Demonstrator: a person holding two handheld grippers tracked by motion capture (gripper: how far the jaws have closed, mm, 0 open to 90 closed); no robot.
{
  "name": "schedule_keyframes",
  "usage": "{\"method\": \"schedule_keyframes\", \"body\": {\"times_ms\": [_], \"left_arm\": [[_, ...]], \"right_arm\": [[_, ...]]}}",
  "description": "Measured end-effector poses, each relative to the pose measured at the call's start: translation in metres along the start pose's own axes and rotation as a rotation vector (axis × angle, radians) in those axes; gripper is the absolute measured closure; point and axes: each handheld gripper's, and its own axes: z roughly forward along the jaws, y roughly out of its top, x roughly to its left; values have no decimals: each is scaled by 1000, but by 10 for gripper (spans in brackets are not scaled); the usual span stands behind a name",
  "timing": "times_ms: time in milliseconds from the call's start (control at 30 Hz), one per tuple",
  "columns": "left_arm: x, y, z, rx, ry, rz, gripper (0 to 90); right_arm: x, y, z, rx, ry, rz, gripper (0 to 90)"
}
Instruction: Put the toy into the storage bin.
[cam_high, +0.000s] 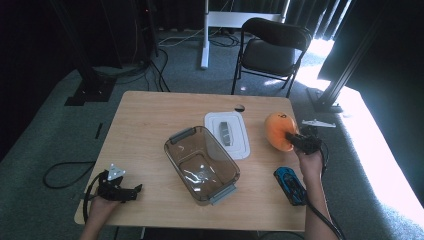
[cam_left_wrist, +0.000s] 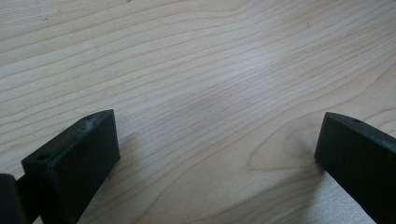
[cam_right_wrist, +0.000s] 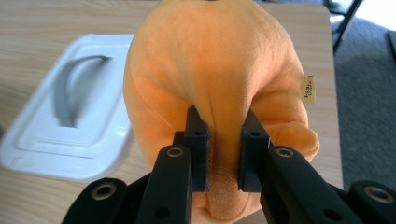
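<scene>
The orange plush toy (cam_high: 278, 131) sits at the right of the high view, near the right edge of the worktop (cam_high: 150, 115), and the right tongs (cam_high: 295, 140) come at it from its lower right side. In the right gripper view the toy (cam_right_wrist: 210, 60) takes up the middle of the frame, and the right tongs (cam_right_wrist: 223, 154) are clamped on a fold of its soft fabric, which bunches up between the two black jaws. A small cloth label hangs off the toy toward the right of that frame.

The left tongs (cam_high: 131, 191) lie low at the lower left of the high view, well apart from the toy, in a hand resting at the worktop's near edge. In the left gripper view the left tongs (cam_left_wrist: 217, 144) stand wide apart over bare wood with nothing between them.

A clear plastic box (cam_high: 202, 165) with grey clips stands in the middle of the worktop, and its white lid (cam_high: 227, 135) lies just beside it, between box and toy. A blue toy car (cam_high: 290, 185) lies at the lower right, near the person's right forearm.

The worktop is pale wood grain. It stands on grey carpet; a black folding chair (cam_high: 272, 47) is at the upper middle, dark curtains hang behind, and bright light falls on the floor at the right.
</scene>
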Motion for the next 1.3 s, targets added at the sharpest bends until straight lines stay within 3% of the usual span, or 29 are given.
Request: {"method": "schedule_keyframes", "body": {"times_ms": [533,933,1300], "left_arm": [[0,0,0,-1,0,-1,2],[0,0,0,0,0,1,2],[0,0,0,0,0,1,2]], "right_arm": [[41,15,-38,-83,119,-111,779],[87,25,-73,-150,269,-231,778],[124,25,-84,-150,402,-332,776]]}}
